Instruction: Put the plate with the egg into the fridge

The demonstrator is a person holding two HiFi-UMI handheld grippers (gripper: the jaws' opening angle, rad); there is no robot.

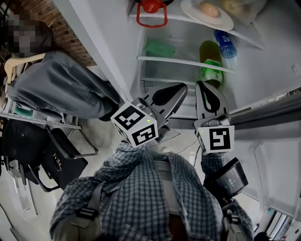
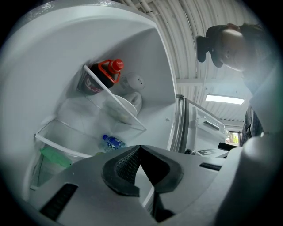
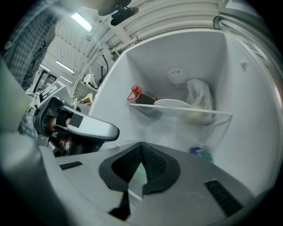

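The white plate (image 1: 195,18) with the egg (image 1: 209,9) rests on the fridge's top glass shelf (image 1: 249,38), next to a red-capped dark bottle (image 1: 151,6). In the right gripper view the plate (image 3: 171,103) shows on that shelf edge-on; in the left gripper view the plate (image 2: 128,106) lies behind the bottle (image 2: 99,77). My left gripper (image 1: 181,89) and right gripper (image 1: 203,87) hang side by side below the shelves, in front of the open fridge. Both are shut with nothing between their jaws.
A blue water bottle (image 1: 225,43), a green bottle (image 1: 211,63) and a green packet (image 1: 160,48) lie on lower shelves. A white bag (image 3: 197,98) sits beside the plate. The open fridge door (image 1: 277,136) stands right; a seated person (image 1: 61,87) is left.
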